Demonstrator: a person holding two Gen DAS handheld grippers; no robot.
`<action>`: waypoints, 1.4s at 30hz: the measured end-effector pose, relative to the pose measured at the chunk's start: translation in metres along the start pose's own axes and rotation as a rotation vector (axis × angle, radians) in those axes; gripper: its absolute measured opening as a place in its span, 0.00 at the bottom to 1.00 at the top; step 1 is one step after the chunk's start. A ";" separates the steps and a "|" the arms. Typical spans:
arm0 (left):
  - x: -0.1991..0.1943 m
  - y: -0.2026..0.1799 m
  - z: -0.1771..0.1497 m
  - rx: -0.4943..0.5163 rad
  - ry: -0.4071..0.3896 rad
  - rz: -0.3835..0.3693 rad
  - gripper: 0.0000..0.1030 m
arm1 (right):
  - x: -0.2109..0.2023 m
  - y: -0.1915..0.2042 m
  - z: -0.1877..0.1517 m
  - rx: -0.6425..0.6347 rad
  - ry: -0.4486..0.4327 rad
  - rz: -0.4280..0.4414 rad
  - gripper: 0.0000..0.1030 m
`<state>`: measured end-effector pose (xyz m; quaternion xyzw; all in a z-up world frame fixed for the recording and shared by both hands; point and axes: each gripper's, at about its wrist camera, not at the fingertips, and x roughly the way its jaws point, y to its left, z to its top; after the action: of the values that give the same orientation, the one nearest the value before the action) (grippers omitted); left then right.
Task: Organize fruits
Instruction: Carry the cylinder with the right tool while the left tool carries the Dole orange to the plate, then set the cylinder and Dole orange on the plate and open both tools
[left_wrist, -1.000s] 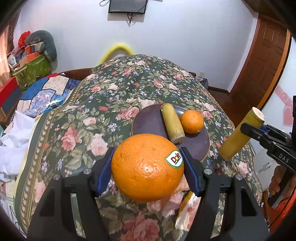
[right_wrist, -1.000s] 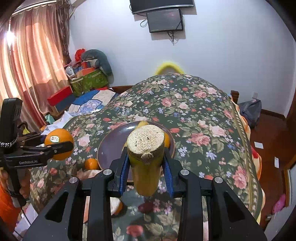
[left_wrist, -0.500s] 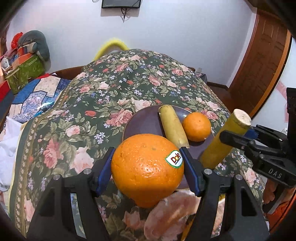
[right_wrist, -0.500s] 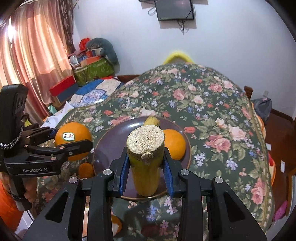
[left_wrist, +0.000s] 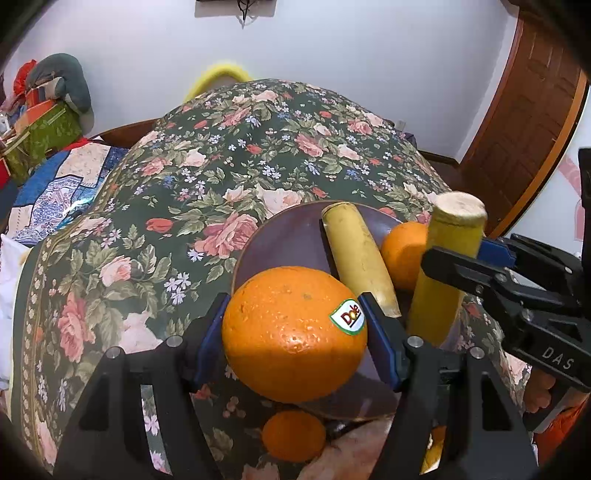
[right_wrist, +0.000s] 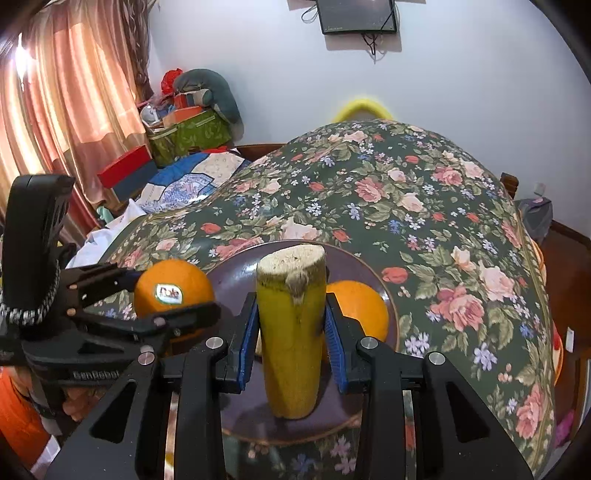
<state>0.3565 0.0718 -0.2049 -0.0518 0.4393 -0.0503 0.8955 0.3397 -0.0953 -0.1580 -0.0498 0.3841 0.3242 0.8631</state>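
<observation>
Lowering both loads onto the dark plate: left gripper fingers clamped on the stickered orange, right gripper fingers pinching the cut banana; seating each in bare space beside resting fruit before releasing.

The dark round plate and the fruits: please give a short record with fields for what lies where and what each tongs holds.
plate: dark round plate on the flowered cloth
on plate: yellow banana piece, small orange
left tongs: shut on large orange with Dole sticker
right tongs: shut on upright yellow banana piece
off plate: small orange on the cloth
</observation>
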 end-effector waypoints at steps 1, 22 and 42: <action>0.002 0.000 0.001 0.001 0.004 0.002 0.66 | 0.002 -0.001 0.001 0.003 0.004 0.002 0.30; -0.013 -0.002 0.009 -0.019 -0.010 -0.028 0.73 | -0.026 -0.001 -0.002 0.005 -0.037 -0.041 0.45; -0.104 0.005 -0.050 -0.011 -0.023 0.050 0.77 | -0.089 0.029 -0.047 0.008 -0.020 -0.076 0.51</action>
<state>0.2538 0.0888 -0.1547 -0.0464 0.4302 -0.0247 0.9012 0.2484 -0.1347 -0.1248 -0.0575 0.3747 0.2902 0.8786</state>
